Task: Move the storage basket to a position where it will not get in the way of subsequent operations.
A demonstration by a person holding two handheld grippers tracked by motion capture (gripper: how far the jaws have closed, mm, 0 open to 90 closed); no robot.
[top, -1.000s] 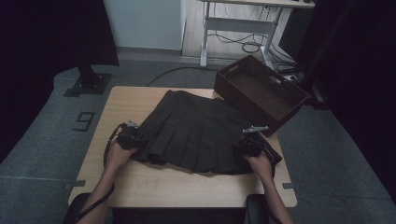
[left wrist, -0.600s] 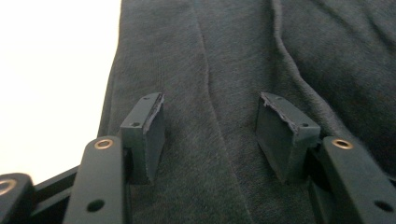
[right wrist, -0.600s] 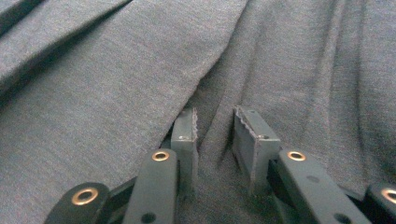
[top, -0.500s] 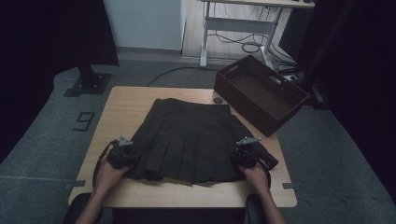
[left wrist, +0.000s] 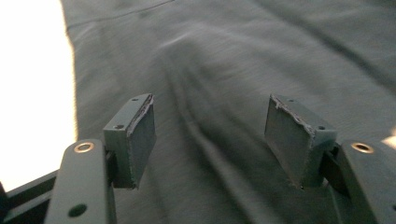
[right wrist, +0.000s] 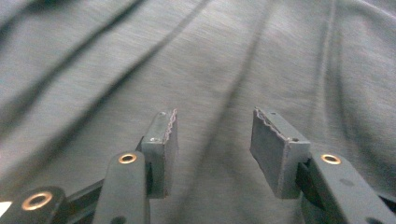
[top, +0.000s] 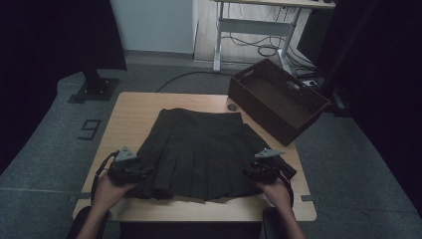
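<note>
At the left of the high view, the left tongs (top: 145,173) sat at the near left corner of the dark pleated skirt (top: 199,149). The left gripper view showed them released, the pads (left wrist: 140,135) standing apart over the cloth with nothing pinched between them; they had just been opening wider. The skirt lay spread flat in the middle of the wooden surface (top: 134,109), waistband at the far side and hem toward the person, its pleats mostly straight. At its near right corner the right tongs (top: 247,172) were likewise released above the pleats (right wrist: 224,112), having just been opening, with bare cloth beneath the gap. Farther right, the brown woven basket (top: 278,99) stood empty off the far right corner. Judging by this, the spreading and smoothing looked done; any folding, and stowing in the basket, appeared still ahead.
</note>
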